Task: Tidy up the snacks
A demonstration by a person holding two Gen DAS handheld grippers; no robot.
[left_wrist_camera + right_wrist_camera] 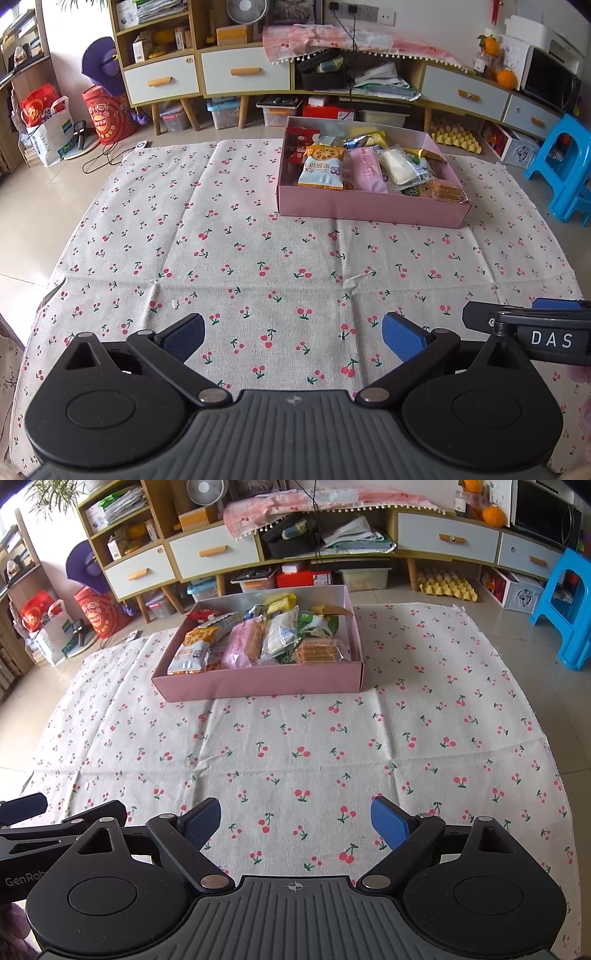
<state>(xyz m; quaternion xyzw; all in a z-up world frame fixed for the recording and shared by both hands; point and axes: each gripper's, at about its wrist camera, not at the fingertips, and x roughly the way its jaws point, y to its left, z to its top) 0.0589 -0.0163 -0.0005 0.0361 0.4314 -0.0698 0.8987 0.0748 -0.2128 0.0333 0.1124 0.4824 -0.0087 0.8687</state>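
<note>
Snacks (373, 162) all sat packed inside the pink box (369, 212), ahead of both tongs and well apart from them. From the left gripper (293, 334) the box was forward and off to the right; from the right gripper (295, 821) it was forward and slightly left. None lay loose on the cherry-print cloth (221, 258) that I could see.

Left gripper: jaws spread wide, nothing between the pads, only cloth below. Right gripper: same, wide open and empty. The two tools hung side by side, low at the near edge of the cloth; each showed at the edge of the other's view.

Packets I could tell apart: a light-blue bag with cookie print (192, 651) at the near-left corner, a pink wrapped pack (242, 644) beside it, a clear pack of white pieces (280, 635), and a cracker stack (319, 651) toward the near-right. Farther ones overlapped, too jumbled to separate.

Step in hand, as a judgement: ambiguous. Scene fit either a full box waiting to be sorted out, or a box just filled with both tools backed off. Pictures didn't settle which.

If anything more was to be picked, it called for a long forward reach and a top-down pinch on crinkly, overlapping film. Slip risk was high.
</note>
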